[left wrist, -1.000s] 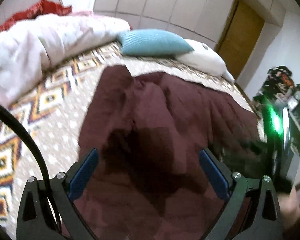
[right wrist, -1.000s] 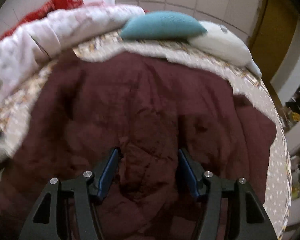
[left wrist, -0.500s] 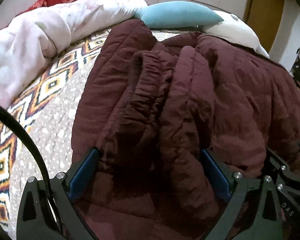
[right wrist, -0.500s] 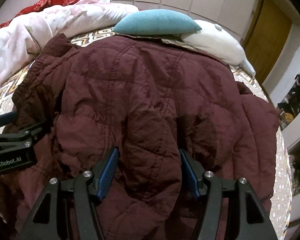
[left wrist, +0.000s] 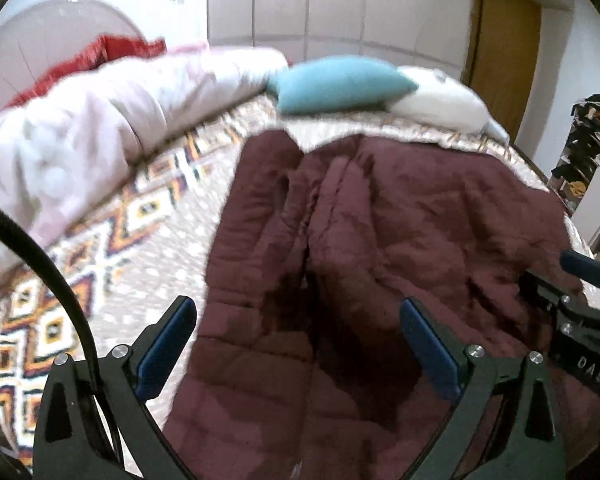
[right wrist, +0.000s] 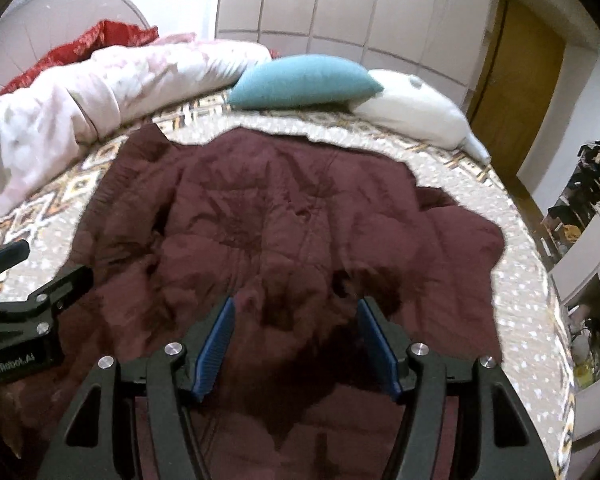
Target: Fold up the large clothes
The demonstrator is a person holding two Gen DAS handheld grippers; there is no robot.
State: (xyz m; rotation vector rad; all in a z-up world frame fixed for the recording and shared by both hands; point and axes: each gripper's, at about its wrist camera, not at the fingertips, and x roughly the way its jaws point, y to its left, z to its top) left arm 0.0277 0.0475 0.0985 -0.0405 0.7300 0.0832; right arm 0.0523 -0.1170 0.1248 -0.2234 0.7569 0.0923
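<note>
my left hand-held gripper (left wrist: 298, 344) and right hand-held gripper (right wrist: 296, 342) both gape empty above the maroon jacket (right wrist: 284, 232), spread on the bed (right wrist: 520, 280) just ahead of both. its length runs away from me; the bunched sleeve (left wrist: 284, 216) lies nearer my left.

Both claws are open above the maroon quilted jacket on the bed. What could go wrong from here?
The maroon jacket is still rumpled, with a sleeve bunched along its left side, so a fold now may trap creases. The left claw and right claw sit close together and could collide. The jacket's right edge nears the bed's side and may slide off.
</note>
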